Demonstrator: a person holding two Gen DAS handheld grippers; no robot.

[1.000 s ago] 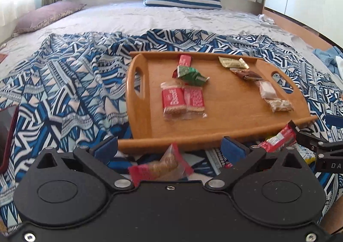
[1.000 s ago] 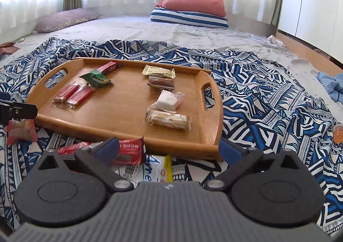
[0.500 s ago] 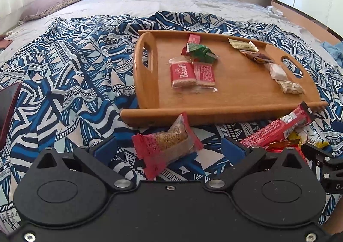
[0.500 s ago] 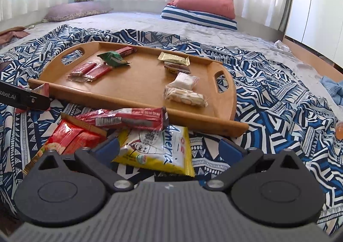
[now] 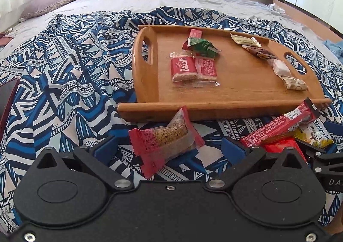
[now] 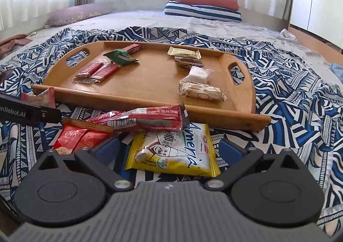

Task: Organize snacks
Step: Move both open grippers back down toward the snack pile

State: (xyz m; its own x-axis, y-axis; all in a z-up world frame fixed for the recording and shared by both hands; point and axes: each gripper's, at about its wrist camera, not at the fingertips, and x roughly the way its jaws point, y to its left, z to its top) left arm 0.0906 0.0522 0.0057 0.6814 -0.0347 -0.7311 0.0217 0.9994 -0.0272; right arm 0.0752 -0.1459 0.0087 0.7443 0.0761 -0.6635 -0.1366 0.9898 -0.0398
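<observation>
Your left gripper [image 5: 168, 147] gapes wide around the red-ended cake packet [image 5: 166, 141]; your right gripper [image 6: 168, 148] spreads wide around the yellow sachet [image 6: 174, 152], wooden tray [image 6: 214, 116] ahead.

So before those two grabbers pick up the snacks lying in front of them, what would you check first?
1. Left gripper open: ok.
2. Red-ended cake packet between its fingers: ok.
3. Right gripper open: ok.
4. Yellow snack packet between its fingers: ok, though the long red stick pack overlaps its top edge.
5. Free space on the wooden tray: ok, middle is bare.
6. Fingers touching the packets: cannot tell.
</observation>
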